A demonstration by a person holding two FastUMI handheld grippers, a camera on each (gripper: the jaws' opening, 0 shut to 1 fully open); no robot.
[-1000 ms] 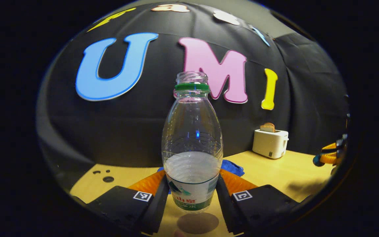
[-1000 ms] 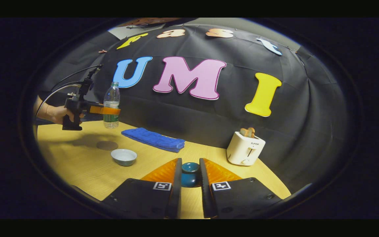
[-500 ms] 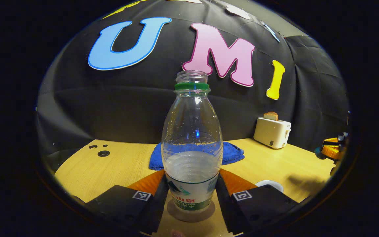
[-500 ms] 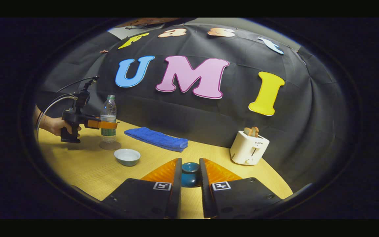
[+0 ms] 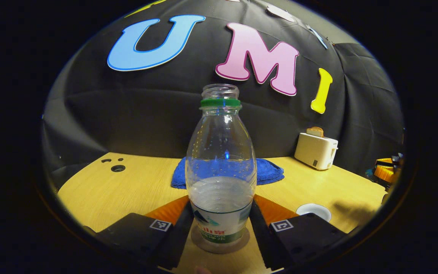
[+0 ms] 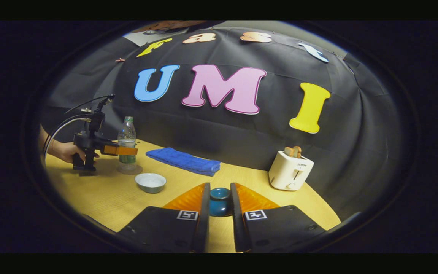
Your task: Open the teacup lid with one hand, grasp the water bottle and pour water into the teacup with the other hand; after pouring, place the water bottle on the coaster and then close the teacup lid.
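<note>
A clear water bottle [image 5: 219, 167], uncapped and partly full, stands upright on the round grey coaster [image 5: 219, 243]. My left gripper [image 5: 221, 215] is shut on its labelled lower part. The right gripper view has that bottle [image 6: 127, 141] at far left on the coaster [image 6: 129, 170], with the left gripper [image 6: 122, 150] and a hand [image 6: 65, 150] beside it. The pale teacup [image 6: 150, 182] sits open just right of the coaster, also seen as a teacup [image 5: 313, 210] in the left gripper view. My right gripper [image 6: 219, 195] is shut on the dark teal lid [image 6: 219, 202], held above the table.
A folded blue towel [image 6: 183, 161] lies behind the cup near the wall. A white toaster [image 6: 289, 173] with toast stands at the right. The wooden table [image 5: 101, 192] has small holes [image 5: 118, 168] at its far left. The right gripper [image 5: 384, 173] shows at the left gripper view's right edge.
The left gripper lowered the bottle from above the table until it stands on the coaster. The right gripper kept still with the lid in it.
</note>
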